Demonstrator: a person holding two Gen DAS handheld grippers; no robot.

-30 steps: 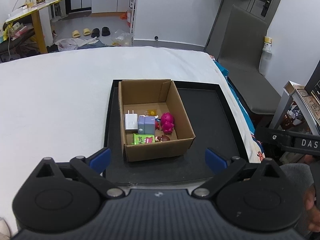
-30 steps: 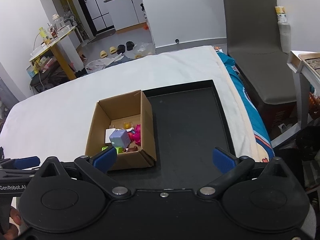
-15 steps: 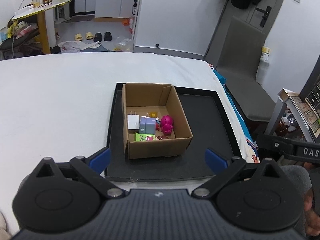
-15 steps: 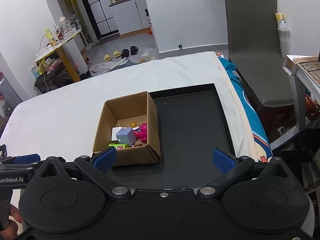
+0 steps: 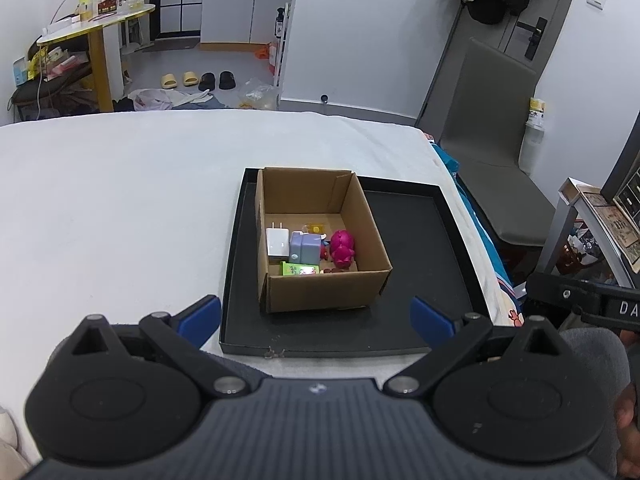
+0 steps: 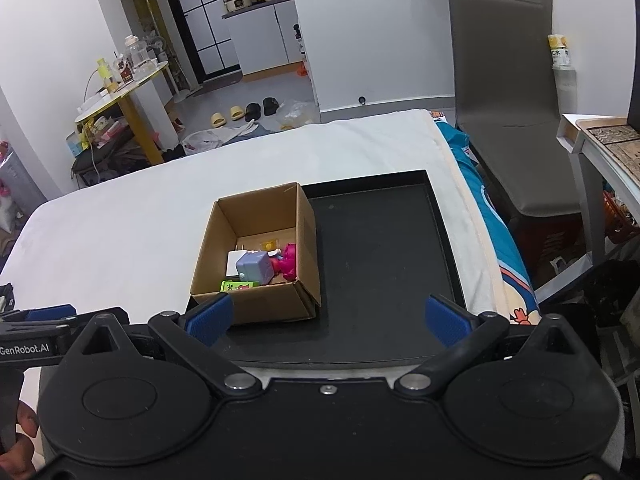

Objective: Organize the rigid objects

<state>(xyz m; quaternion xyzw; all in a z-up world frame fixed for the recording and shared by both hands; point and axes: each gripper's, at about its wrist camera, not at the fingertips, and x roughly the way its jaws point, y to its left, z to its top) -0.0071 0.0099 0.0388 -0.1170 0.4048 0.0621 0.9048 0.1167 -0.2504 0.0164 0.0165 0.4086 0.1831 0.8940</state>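
A cardboard box (image 5: 320, 240) sits in the left half of a black tray (image 5: 420, 240), against its far-left corner. In the box lie a white charger (image 5: 277, 242), a lilac cube (image 5: 305, 248), a magenta toy (image 5: 342, 249) and a green packet (image 5: 299, 269). The tray rests near the right edge of a white bed (image 5: 120, 200). The left tool (image 5: 316, 316) and right tool (image 6: 326, 316) hang spread wide and empty near the tray's near edge.

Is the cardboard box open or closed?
Open. The cardboard box sits upright in the black tray with no top flaps over it, so the white charger and pink toy inside show from above.
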